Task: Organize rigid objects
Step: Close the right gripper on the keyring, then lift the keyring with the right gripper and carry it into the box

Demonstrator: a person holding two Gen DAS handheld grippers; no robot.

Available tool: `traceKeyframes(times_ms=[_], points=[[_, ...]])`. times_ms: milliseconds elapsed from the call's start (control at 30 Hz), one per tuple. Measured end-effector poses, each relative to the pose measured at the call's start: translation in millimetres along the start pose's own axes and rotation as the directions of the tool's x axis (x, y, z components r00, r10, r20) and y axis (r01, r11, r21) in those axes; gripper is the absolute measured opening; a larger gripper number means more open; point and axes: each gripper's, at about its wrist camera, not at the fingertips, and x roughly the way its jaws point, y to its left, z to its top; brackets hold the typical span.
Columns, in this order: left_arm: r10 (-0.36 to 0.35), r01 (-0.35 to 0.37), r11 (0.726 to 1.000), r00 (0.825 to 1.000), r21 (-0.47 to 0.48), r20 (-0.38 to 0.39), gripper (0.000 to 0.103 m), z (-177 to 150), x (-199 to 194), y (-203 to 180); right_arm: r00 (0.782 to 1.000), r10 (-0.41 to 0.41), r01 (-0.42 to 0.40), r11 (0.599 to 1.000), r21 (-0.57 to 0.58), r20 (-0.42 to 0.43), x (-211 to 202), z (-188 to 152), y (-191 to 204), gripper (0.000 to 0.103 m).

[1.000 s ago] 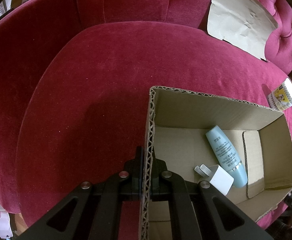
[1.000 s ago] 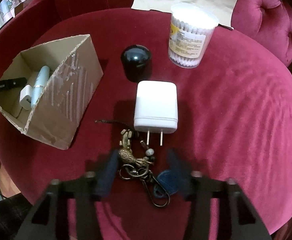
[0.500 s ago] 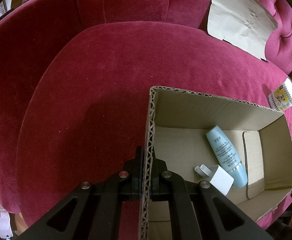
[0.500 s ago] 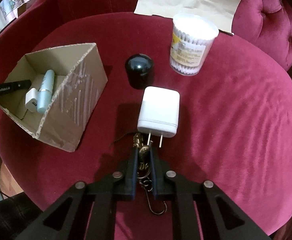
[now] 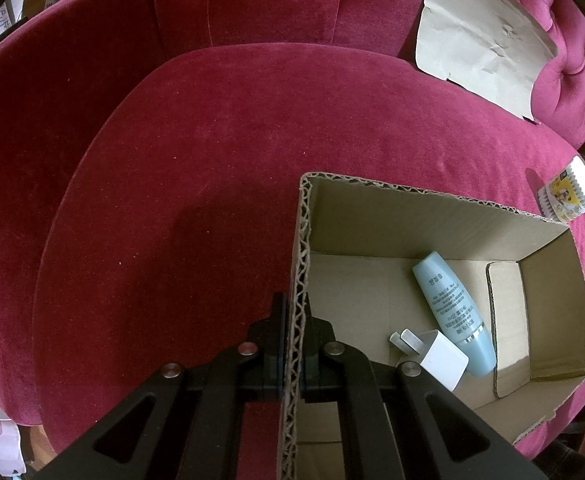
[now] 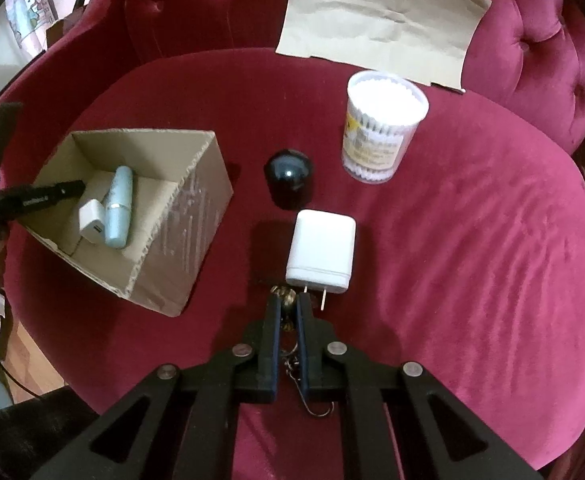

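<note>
At the left of the right-wrist frame the cardboard box (image 6: 188, 236) sits on the red sofa seat (image 6: 472, 240), holding a pale blue tube (image 6: 118, 208) and a small white plug (image 6: 91, 226), with the left gripper (image 5: 295, 340) clamped on its near wall. At centre stand a black cap (image 6: 289, 178) and the large white charger (image 6: 320, 258); the cotton-swab tub (image 6: 380, 136) is upper right. At lower centre the right gripper (image 6: 286, 312) is clamped on the keychain (image 6: 285, 296), just beside the charger's prongs.

Print on blue bottle (image 5: 454, 306), cotton swab tub (image 6: 380, 136) label: too small to read.
</note>
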Motion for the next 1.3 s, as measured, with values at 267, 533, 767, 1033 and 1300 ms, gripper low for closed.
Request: traceKeyframes(times_ms=[267, 533, 767, 1033, 1300], points=[[0.000, 0.000, 1.000, 1.000, 0.000, -0.001, 0.004, 0.2, 0.3, -0.3, 1.000, 0.003, -0.003, 1.000, -0.006, 0.018, -13.0, 3.2, -1.4, 0.005], [0.000, 0.000, 1.000, 1.000, -0.001, 0.000, 0.004, 0.2, 0.2, -0.4, 0.999, 0.001, 0.000, 1.000, -0.015, 0.037, -26.9, 12.7, 3.2, 0.005], [0.000, 0.000, 1.000, 1.000, -0.001, 0.000, 0.004, 0.1, 0.1, -0.3, 0.998, -0.001, 0.001, 1.000, -0.009, 0.059, -39.0, 22.8, 6.7, 0.005], [-0.001, 0.001, 1.000, 1.000, -0.002, -0.001, 0.004, 0.4, -0.1, 0.3, 0.995, 0.004, -0.003, 1.000, -0.010, 0.097, -55.5, 38.0, 16.9, 0.005], [0.001, -0.001, 1.000, 1.000, -0.003, 0.000, 0.004, 1.2, -0.3, 0.9, 0.990, 0.013, -0.009, 1.000, -0.029, 0.139, -70.0, 51.8, 29.8, 0.005]])
